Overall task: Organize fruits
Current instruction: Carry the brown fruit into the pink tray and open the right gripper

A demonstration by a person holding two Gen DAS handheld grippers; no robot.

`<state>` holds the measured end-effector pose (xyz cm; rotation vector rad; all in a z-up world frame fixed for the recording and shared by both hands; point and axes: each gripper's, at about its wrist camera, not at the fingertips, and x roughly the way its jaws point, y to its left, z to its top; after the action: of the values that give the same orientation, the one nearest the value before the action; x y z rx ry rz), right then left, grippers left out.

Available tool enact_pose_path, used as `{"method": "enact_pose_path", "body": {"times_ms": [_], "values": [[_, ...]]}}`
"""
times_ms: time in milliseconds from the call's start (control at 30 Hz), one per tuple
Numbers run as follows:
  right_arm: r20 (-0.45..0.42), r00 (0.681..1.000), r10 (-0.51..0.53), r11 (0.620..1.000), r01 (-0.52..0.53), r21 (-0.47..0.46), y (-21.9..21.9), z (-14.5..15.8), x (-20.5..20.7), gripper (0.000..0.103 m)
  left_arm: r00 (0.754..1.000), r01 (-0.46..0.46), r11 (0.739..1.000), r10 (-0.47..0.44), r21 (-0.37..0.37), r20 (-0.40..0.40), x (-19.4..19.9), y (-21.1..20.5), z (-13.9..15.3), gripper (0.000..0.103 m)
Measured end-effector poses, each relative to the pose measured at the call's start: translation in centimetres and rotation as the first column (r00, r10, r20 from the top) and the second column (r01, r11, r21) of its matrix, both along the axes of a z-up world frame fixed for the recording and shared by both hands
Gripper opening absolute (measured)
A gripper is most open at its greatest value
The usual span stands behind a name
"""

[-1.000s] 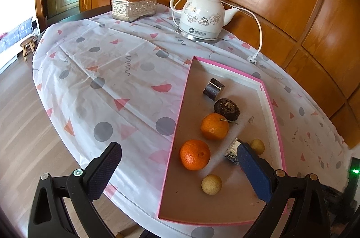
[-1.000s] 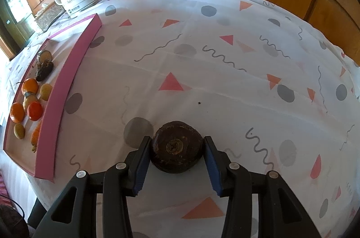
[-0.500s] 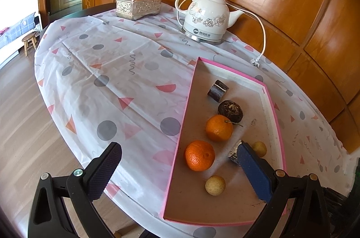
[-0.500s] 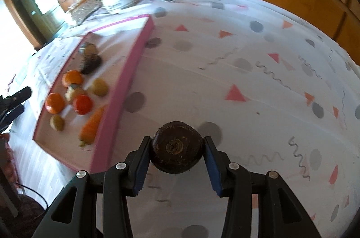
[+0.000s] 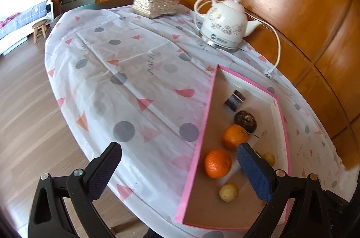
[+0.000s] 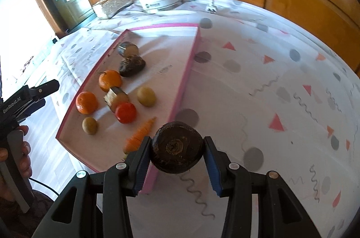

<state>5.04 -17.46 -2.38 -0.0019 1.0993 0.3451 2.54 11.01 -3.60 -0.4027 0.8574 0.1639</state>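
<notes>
My fingers [image 6: 139, 167] are black plastic arms with silver screws behind blue ribbed pads. My left gripper [image 6: 33, 95] carries white "GenRobot.AI" lettering, a grey handle below, a black cable trailing.

White floral kettle [image 5: 225, 23] on its base at far table edge, cord trailing to a loose plug [image 5: 268, 74] lying on the cloth. Ornate gold tissue box [image 5: 156, 4] just left of kettle, apart from it. White tablecloth [image 5: 126, 71] with grey dots, pink triangles, squiggles. Wood-panelled wall [image 5: 292, 2] behind. Small wooden stool [image 5: 40, 29] on plank floor [image 5: 24, 116] far left, beside a bed
</notes>
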Motion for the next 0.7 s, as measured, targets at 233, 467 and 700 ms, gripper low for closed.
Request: {"method": "enact_pose_path", "body": {"times_ms": [233,467,700], "values": [[0.026,0.998,0.064,0.998,-0.064,-0.010,2.5,0.9,1.3,0.046,0.999,-0.040,0.999,0.039,-0.015,-0.014,-0.1,1.2,-0.5,0.103],[0.035,0.995,0.096,0.995,-0.096,-0.014,4.9,0.9,3.4,0.046,0.998,-0.049,0.998,0.048,-0.028,-0.027,0.0,1.7,-1.1,0.103],[0.011,0.996,0.088,0.996,-0.087,-0.009,6.6,-0.2,6.2,0.046,0.997,-0.060,0.998,0.059,-0.030,-0.043,0.2,2.2,-1.6,0.103]]}}
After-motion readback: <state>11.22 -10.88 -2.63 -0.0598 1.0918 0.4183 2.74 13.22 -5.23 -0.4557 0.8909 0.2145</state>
